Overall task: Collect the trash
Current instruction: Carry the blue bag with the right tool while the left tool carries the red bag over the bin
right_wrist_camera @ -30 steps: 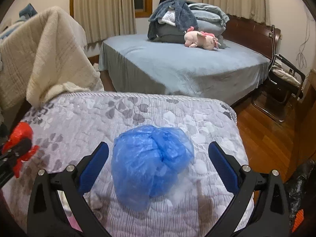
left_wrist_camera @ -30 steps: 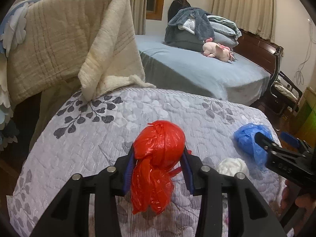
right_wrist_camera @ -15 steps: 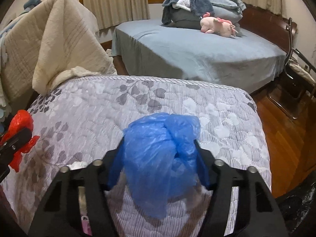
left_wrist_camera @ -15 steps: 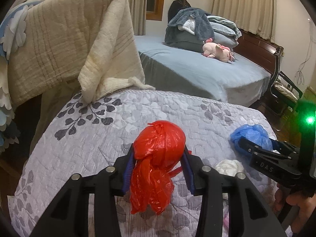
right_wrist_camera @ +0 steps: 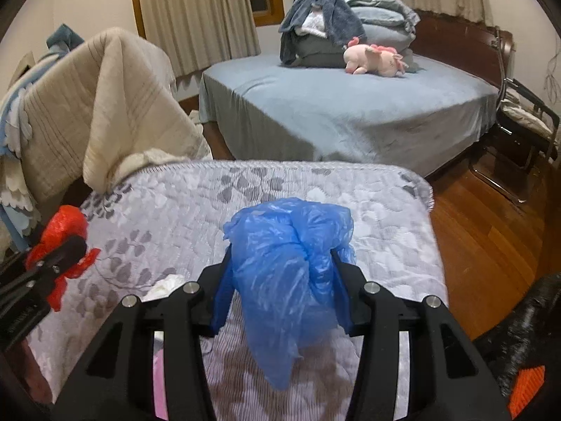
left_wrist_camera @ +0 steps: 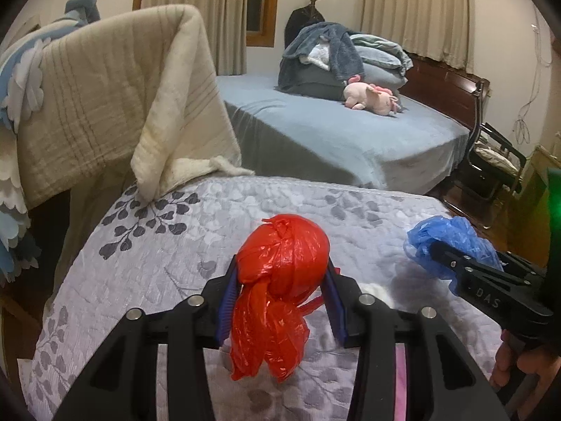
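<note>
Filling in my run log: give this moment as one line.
left gripper: shut on red bag | right gripper: jaws just closed on blue bag | white wad: on quilt

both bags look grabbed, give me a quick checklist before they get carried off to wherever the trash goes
1. Left gripper grip: jaws shut on the red bag, pinched at both sides. ok
2. Right gripper grip: jaws have just been closing and now press the blue bag. ok
3. Red bag clear of the quilt: its tail hangs low, contact unclear. cannot tell
4. Blue bag tail hangs loose below the jaws and could snag. not ok
5. All trash collected: a white crumpled wad lies on the quilt between the grippers. not ok
6. Bin location: none visible in either view. cannot tell
</note>
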Available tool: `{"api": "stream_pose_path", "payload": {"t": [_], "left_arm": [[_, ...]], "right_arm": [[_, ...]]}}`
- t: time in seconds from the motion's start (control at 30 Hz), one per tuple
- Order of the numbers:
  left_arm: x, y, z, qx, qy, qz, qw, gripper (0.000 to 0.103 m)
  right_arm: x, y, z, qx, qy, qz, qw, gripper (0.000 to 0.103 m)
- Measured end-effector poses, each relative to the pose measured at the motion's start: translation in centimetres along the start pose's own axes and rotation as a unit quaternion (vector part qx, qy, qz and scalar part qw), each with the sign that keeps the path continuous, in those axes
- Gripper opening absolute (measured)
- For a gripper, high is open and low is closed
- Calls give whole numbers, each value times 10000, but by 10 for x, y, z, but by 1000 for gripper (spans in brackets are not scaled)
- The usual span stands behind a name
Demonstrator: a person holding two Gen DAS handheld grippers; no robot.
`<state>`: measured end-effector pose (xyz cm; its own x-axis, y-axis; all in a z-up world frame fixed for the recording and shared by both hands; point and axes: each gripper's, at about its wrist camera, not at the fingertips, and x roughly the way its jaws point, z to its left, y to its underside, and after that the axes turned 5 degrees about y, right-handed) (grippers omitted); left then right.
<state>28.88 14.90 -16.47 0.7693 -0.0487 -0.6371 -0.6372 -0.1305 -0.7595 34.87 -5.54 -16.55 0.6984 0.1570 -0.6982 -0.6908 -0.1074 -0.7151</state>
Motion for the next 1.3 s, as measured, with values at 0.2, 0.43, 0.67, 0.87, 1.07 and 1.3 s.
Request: {"api": "stream_pose_path", "payload": {"t": [0.2, 0.43, 0.67, 0.87, 1.07, 1.3], "left_arm": [[-19, 4, -19, 60, 120, -13, 9999, 44], [-51, 10, -43, 129, 323, -111, 9993, 44], [-80, 12, -67, 202, 415, -144, 9988, 44], [-106, 14, -86, 336, 543, -238, 9977, 44], [-129, 18, -102, 426, 671, -327, 9963, 44], [-149, 26, -126, 575, 873, -403, 9937, 44]], "right_arm": [[-42, 7, -11, 134, 73, -161, 9998, 46], [-93, 13, -29, 327, 144, -405, 9985, 46], [-135, 20, -40, 355, 266, -558, 9975, 46], [-173, 32, -48, 270, 375, -685, 9966, 47], [-207, 49, -65, 378, 501, -809, 9947, 47], [-238, 63, -87, 519, 695, -949, 9917, 47]]}}
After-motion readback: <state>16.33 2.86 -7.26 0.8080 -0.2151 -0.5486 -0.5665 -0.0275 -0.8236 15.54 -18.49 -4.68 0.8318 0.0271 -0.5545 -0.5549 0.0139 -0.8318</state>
